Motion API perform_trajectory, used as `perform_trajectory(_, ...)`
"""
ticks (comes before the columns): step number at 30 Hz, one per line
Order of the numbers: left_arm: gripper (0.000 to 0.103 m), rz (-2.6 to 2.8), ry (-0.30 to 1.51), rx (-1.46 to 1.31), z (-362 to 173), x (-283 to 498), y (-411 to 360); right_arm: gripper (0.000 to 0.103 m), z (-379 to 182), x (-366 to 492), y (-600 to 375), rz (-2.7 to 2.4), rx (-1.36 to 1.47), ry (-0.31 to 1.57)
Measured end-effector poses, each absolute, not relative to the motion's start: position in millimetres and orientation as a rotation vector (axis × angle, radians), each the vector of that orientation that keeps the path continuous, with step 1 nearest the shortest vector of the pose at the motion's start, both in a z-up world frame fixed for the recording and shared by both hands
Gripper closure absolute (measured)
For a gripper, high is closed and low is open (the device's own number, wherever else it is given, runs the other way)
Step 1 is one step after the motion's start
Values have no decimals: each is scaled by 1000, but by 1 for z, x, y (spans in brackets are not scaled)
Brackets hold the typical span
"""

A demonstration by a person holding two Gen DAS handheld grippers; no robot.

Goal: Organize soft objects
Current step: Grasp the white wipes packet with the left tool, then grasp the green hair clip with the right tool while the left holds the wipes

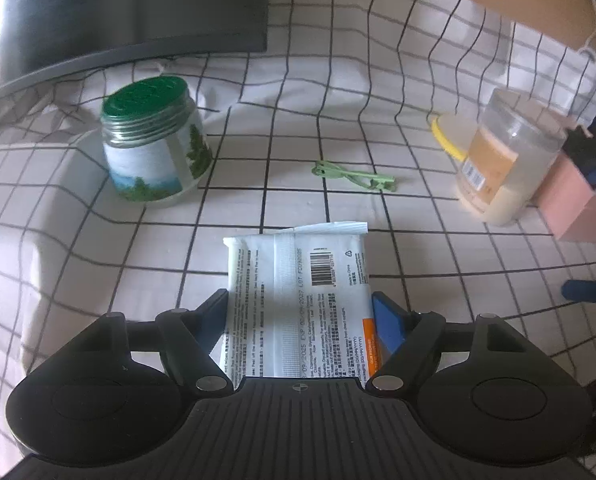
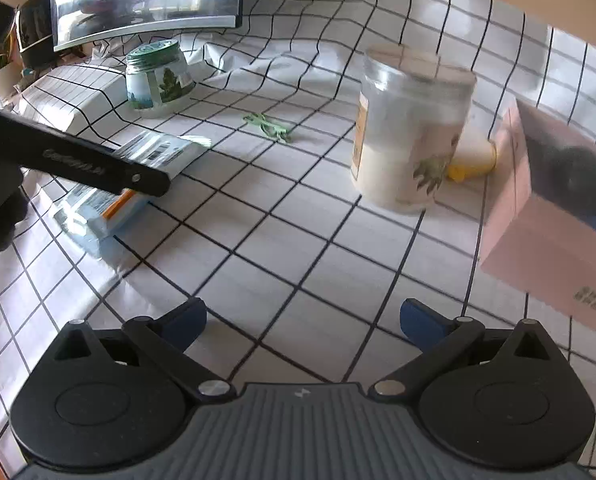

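One white wipes packet (image 1: 298, 300), barcode side up, sits pinched between the blue pads of the left gripper (image 1: 300, 312), over the checked cloth (image 1: 258, 120). At 10 o'clock from it stands one green-lidded jar (image 1: 154, 144). At 12 o'clock lies one green clip (image 1: 354, 176). At 2 o'clock stands one clear jar (image 1: 506, 160), a pink box (image 1: 578, 200) touching it. The right gripper (image 2: 302, 320) hangs spread wide, holding nothing.
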State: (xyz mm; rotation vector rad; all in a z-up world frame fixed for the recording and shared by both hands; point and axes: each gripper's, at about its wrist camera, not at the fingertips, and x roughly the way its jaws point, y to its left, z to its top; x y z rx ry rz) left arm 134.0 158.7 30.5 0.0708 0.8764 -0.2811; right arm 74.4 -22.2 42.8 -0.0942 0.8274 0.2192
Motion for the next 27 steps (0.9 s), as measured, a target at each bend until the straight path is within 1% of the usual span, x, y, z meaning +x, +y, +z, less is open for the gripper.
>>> perform_trajectory(11,23,-217,751,-5,79,101,211,1,70,92,22,233,-154,708)
perform_trajectory(14,23,-194,733,-27,86,94,231,8,74,102,35,218,-151,665)
perform_trajectory(22,23,-158,776,-78,78,90,274,17,65,163,80,166,-121,655)
perform_trajectory(27,23,-171,792,-82,68,89,291,17,58,209,88,139,-160,656)
